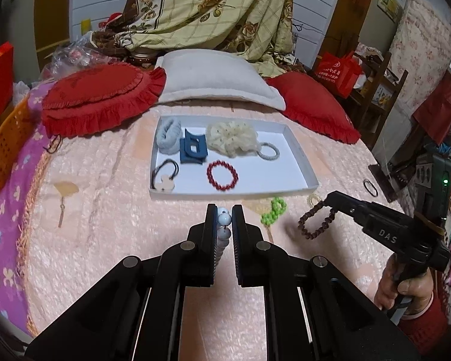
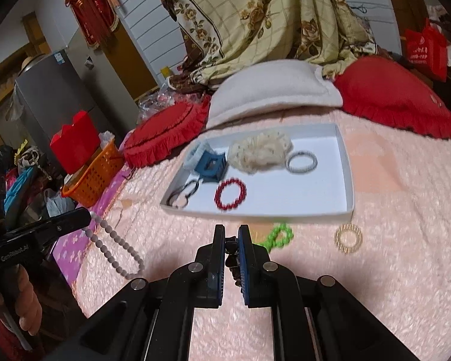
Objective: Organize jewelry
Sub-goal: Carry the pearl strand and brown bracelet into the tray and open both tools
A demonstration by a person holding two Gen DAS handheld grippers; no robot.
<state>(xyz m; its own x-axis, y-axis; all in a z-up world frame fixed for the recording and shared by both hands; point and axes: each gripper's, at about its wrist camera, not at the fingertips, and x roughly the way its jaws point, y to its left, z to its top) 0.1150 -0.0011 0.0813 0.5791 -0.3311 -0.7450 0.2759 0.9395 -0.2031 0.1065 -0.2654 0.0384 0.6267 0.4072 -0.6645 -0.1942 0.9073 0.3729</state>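
A white tray (image 1: pixel 300 158) lies on the pink bedspread and holds a red bead bracelet (image 1: pixel 222 175), a blue hair claw (image 1: pixel 193 149), a cream scrunchie (image 1: pixel 232 138), a grey scrunchie (image 1: pixel 167 137), a grey hair tie (image 1: pixel 268 151) and a black hair tie (image 1: pixel 165 174). My left gripper (image 1: pixel 224 213) is shut on a white bead necklace (image 1: pixel 224 221), which hangs from it in the right wrist view (image 2: pixel 117 245). My right gripper (image 2: pixel 231 234) is shut on a brown bead bracelet (image 1: pixel 315 219), held above the bed right of the left gripper.
A green bead bracelet (image 2: pixel 278 236) and a gold ring bracelet (image 2: pixel 348 237) lie on the bedspread just in front of the tray. A black hair tie (image 1: pixel 370 187) lies far right. Red cushions (image 1: pixel 102 96), a white pillow (image 1: pixel 219 78) and an orange basket (image 2: pixel 90 177) surround the area.
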